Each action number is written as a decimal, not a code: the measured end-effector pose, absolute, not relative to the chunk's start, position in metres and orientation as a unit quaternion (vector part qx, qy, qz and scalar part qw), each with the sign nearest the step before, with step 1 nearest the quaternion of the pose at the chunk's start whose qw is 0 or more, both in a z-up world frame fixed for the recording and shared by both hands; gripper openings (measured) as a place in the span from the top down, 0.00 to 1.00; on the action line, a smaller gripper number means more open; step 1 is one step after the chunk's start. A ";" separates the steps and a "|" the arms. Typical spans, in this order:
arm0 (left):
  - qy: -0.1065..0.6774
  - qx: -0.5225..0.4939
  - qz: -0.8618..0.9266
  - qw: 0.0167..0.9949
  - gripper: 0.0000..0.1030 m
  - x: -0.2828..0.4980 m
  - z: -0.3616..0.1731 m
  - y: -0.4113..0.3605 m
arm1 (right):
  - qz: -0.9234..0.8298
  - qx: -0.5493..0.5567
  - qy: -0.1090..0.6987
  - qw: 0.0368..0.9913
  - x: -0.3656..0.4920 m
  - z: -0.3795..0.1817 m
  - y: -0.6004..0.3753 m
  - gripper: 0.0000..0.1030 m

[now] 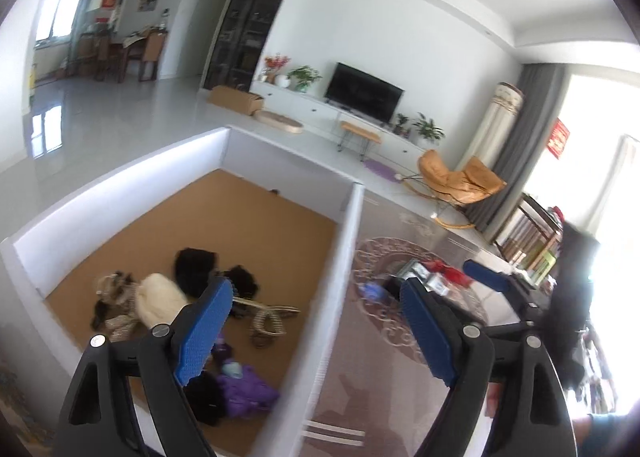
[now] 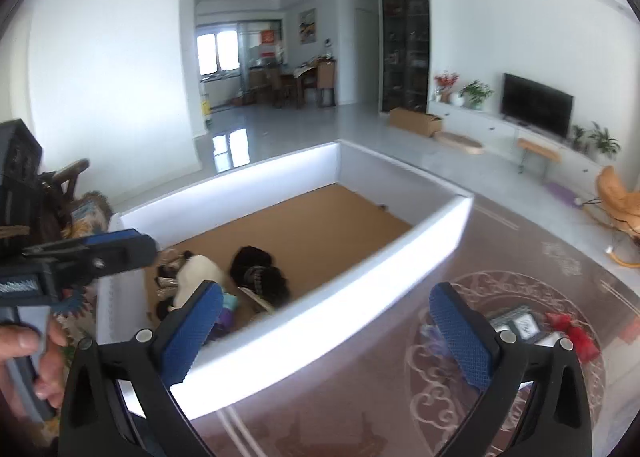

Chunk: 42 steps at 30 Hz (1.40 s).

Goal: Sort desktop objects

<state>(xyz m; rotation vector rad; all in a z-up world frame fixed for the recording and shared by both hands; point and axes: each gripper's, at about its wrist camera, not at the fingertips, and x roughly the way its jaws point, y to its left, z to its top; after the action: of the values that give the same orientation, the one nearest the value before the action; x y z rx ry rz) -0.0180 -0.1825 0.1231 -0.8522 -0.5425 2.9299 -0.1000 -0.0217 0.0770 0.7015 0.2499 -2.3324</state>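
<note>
Left to right across the scene. A white-walled box (image 1: 224,153) with a brown floor stands at the left and serves, it appears, as the collecting bin: on its floor lie a cream fluffy piece (image 1: 160,303), black fluffy pieces (image 1: 196,271), striped woven loops (image 1: 266,323) and a purple item (image 1: 248,387), bunched toward the near corner. The left gripper (image 1: 316,331) straddles the box's right wall, fingers spread wide with nothing between them, one blue pad (image 1: 204,333) over the bin. The right gripper (image 2: 336,333) hangs beside it over the same wall, likewise wide and empty. At the right, on the patterned rug (image 2: 440,377), a small pile remains unsorted: a grey-framed flat item (image 2: 520,323), a red piece (image 2: 572,333) and a bluish item (image 1: 370,291), well apart from the bin. Judging by this layout, the next pickup lies there.
</note>
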 end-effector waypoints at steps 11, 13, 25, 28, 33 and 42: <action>-0.076 -0.394 0.898 0.179 0.04 -0.045 0.032 -0.007 | -0.893 0.433 0.063 0.108 -0.103 -0.049 0.208 0.00; -0.059 -0.414 0.893 0.163 0.04 -0.053 0.010 0.000 | -0.889 0.446 0.057 0.091 -0.096 -0.060 0.224 0.00; -0.007 -0.435 0.894 0.105 0.04 -0.086 -0.029 0.000 | -0.886 0.457 0.042 0.074 -0.094 -0.061 0.232 0.00; -0.001 -0.431 0.896 0.102 0.04 -0.085 -0.029 0.000 | -0.886 0.456 0.042 0.074 -0.094 -0.061 0.231 0.00; 0.050 -0.446 0.888 0.094 0.00 -0.088 -0.034 0.015 | -0.886 0.456 0.042 0.074 -0.094 -0.061 0.231 0.00; 0.048 -0.444 0.889 0.097 0.00 -0.087 -0.032 0.013 | -0.886 0.456 0.042 0.074 -0.094 -0.061 0.231 0.00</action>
<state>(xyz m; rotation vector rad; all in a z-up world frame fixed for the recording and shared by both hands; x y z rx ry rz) -0.0865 0.0129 -0.0323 -1.3151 0.1409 2.6333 -0.0938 0.2314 -0.0614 1.3702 0.1254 -2.6588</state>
